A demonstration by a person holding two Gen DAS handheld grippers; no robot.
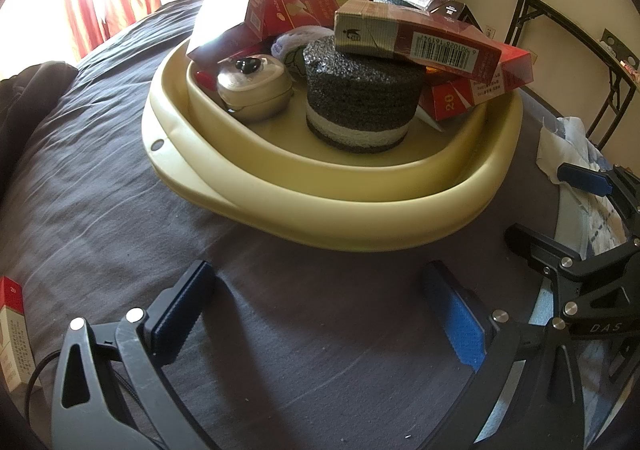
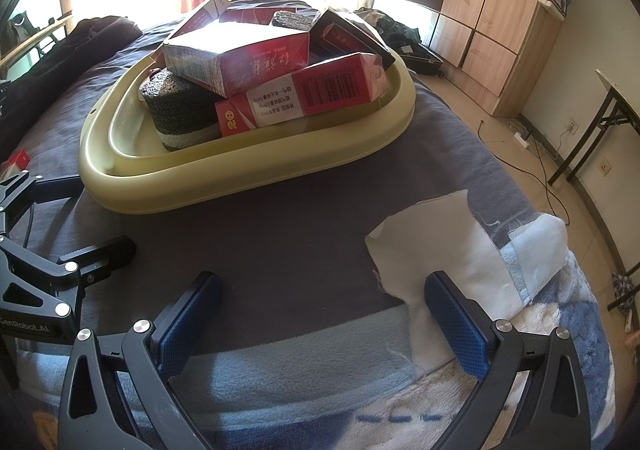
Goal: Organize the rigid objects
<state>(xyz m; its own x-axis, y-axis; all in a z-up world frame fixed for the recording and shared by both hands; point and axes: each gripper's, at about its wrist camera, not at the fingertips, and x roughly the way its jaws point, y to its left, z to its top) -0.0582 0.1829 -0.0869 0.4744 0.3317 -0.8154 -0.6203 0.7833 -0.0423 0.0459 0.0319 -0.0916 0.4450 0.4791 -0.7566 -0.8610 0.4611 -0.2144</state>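
"20" is printed on the end of a red carton in the yellow basin, and on another red pack at the bed's edge. A barcode with digits too distorted to be read reliably is carried by the top carton. "DAS" is marked on the right claw; "GenRobot.AI" on the left claw.

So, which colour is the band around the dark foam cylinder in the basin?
White, near the base of the foam cylinder; the left wrist view shows it best.
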